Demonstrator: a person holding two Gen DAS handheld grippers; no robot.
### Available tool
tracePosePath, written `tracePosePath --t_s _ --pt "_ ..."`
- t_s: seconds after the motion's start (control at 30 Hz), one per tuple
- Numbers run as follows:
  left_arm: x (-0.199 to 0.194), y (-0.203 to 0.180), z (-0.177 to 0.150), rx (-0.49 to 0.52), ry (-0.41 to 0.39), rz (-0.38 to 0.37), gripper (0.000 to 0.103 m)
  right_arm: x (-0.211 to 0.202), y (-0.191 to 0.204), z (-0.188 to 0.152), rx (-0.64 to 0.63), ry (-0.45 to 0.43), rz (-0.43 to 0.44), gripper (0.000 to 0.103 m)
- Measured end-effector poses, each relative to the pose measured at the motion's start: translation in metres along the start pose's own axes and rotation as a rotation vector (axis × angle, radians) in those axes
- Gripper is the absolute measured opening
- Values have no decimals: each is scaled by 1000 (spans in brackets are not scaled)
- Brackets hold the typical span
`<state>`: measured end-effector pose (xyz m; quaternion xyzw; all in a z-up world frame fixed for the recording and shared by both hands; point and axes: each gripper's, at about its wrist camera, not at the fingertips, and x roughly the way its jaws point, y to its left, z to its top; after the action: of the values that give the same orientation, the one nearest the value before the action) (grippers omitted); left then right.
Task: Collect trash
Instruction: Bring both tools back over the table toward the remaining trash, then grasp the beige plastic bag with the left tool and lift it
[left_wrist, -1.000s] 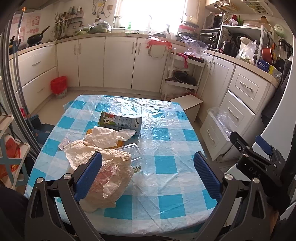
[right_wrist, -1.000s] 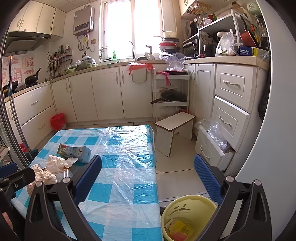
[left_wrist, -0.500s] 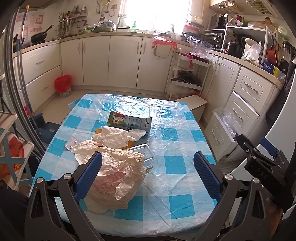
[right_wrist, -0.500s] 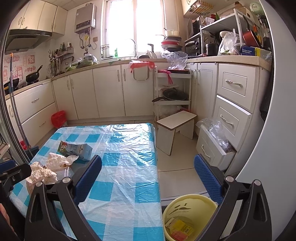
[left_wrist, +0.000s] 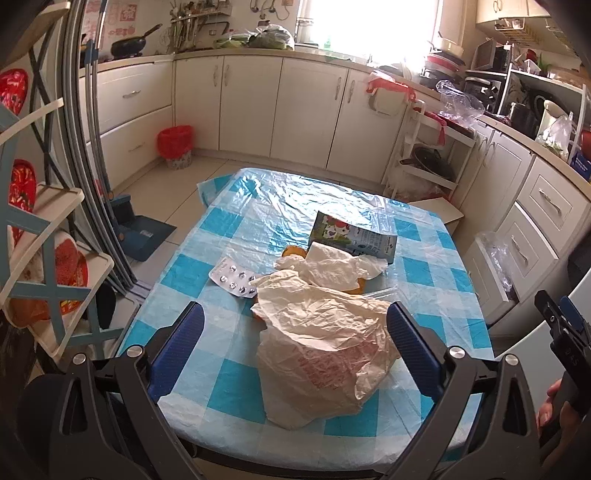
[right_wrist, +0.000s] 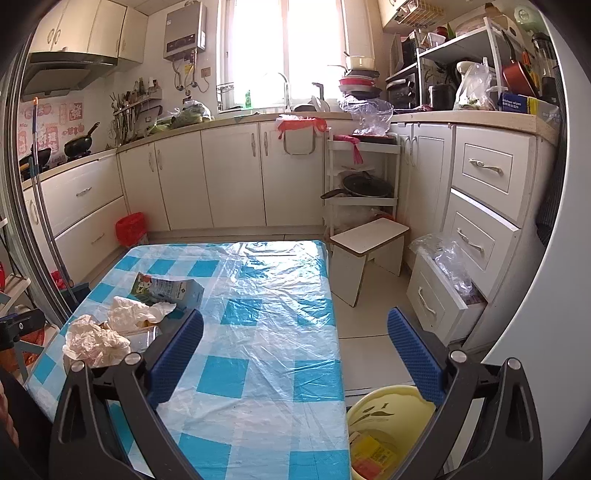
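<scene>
Trash lies on the blue-checked table (left_wrist: 229, 384): a crumpled cream plastic bag (left_wrist: 325, 343), a white tissue (left_wrist: 332, 267), a milk carton (left_wrist: 352, 236), a pill blister pack (left_wrist: 233, 277) and an orange scrap (left_wrist: 293, 252). My left gripper (left_wrist: 295, 343) is open, its blue pads either side of the bag, above the near table edge. My right gripper (right_wrist: 295, 354) is open and empty over the table's right side (right_wrist: 266, 406); the bag (right_wrist: 96, 341), tissue (right_wrist: 135, 314) and carton (right_wrist: 166, 290) lie to its left. A yellow bin (right_wrist: 391, 424) with wrappers stands on the floor at lower right.
A white stool (right_wrist: 369, 243) stands beyond the table. An open drawer with a plastic bag (right_wrist: 443, 291) juts from the right cabinets. A red bin (left_wrist: 175, 146) sits by the far cabinets. A shelf rack (left_wrist: 40, 229) stands left. The right gripper shows in the left wrist view (left_wrist: 565, 332).
The left gripper's view has swung left, so the crumpled bag now sits centred between its pads and the blister pack shows clearly. The right gripper has hardly moved.
</scene>
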<state>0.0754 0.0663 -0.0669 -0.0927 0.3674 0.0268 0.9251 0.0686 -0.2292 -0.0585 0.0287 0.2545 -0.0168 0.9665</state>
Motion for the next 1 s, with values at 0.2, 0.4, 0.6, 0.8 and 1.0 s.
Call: tracePosePath --t_s 0.2,0.4,0.6,0.8,1.0 --pt "16 27 -3 -84 62 7 95 3 16 -2 -12 22 102 96" --pt "7 2 -10 71 -7 36 95 10 37 -4 -54 47 137 96" --pt "14 -41 -29 294 5 -59 95 18 37 -7 -43 76 136 96" --pt "30 -95 -59 627 -16 31 95 24 18 -9 35 106 141 96" --pt "50 -126 -78 800 -62 169 93 26 5 -10 88 119 149 96"
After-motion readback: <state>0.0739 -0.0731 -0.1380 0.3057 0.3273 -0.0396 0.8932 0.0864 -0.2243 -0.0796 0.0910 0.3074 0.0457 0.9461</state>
